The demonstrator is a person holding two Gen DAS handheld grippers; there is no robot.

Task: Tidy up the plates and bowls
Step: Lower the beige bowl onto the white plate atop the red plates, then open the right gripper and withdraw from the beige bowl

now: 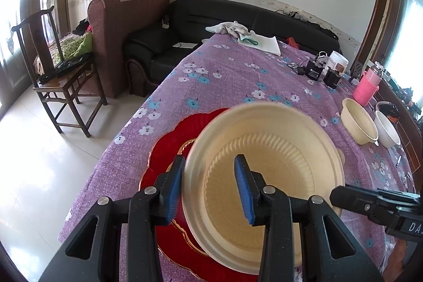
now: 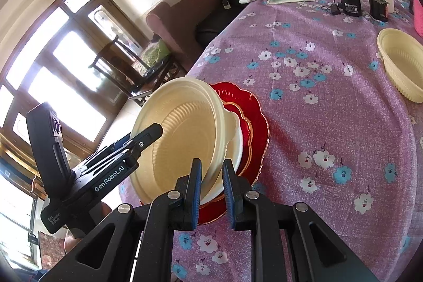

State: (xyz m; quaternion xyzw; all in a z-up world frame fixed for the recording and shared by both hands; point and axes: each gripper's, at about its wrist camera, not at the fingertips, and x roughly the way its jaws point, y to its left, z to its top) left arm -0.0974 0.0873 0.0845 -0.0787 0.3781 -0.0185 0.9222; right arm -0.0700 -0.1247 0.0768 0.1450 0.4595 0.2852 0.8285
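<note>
A cream bowl (image 1: pixel 267 176) is tilted above a red scalloped plate (image 1: pixel 169 147) on the purple flowered tablecloth. My left gripper (image 1: pixel 208 189) straddles the bowl's near rim, one blue pad outside and one inside. In the right wrist view the same cream bowl (image 2: pixel 179 134) sits in a white bowl (image 2: pixel 235 149) on the red plate (image 2: pixel 253 118). My right gripper (image 2: pixel 211 192) straddles the stacked bowls' near edge, jaws narrowly apart. Whether either pair of jaws presses the rim is unclear.
A second cream bowl (image 1: pixel 358 120) and a white bowl (image 1: pixel 387 128) stand at the table's right. A pink bottle (image 1: pixel 366 87), black boxes (image 1: pixel 314 69) and cloths (image 1: pixel 259 41) lie further back. The table's left edge drops to a tiled floor with a wooden chair (image 1: pixel 63 70).
</note>
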